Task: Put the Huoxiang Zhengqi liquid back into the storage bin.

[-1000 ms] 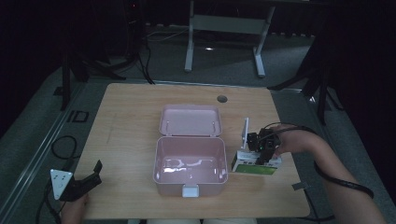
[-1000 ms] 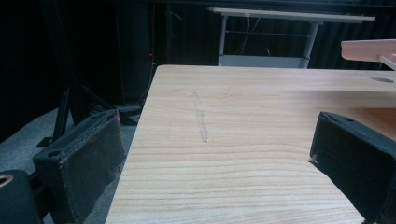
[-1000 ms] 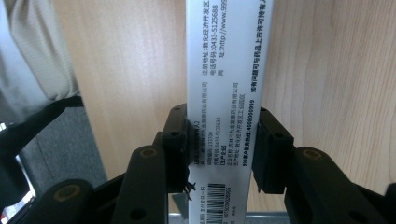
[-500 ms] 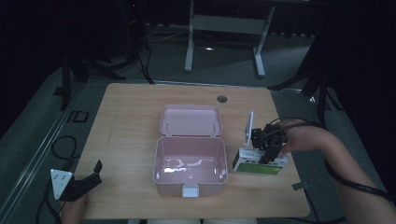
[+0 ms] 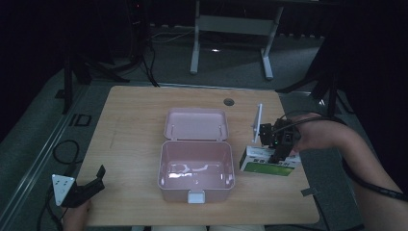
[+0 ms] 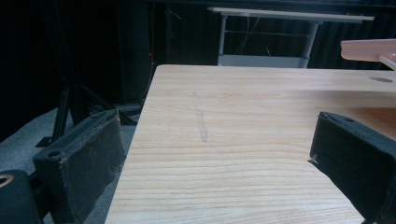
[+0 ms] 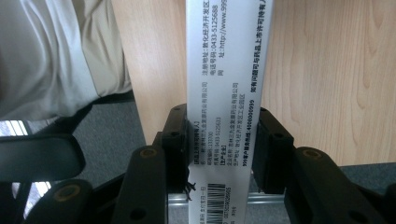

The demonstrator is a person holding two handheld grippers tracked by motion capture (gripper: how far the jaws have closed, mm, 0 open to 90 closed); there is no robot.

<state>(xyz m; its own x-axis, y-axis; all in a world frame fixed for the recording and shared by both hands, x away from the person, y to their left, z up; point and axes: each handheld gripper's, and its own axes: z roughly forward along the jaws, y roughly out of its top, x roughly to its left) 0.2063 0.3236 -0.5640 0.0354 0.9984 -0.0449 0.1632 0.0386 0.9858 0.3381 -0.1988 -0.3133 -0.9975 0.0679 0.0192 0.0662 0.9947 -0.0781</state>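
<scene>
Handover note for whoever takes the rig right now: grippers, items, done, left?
Right gripper: jaws closed on the white-and-green carton, at the table's right side beside the pink box.
Left gripper: open, holds nothing, near the front-left corner.
Done: box lid open, box looks empty; carton gripped.
Left, likely: move the carton into the box, release, maybe close the lid.

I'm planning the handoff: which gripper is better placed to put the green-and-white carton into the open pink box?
Right. The right gripper has its fingers clamped on the carton beside the pink box. The left gripper sits open at the table's far corner.
</scene>
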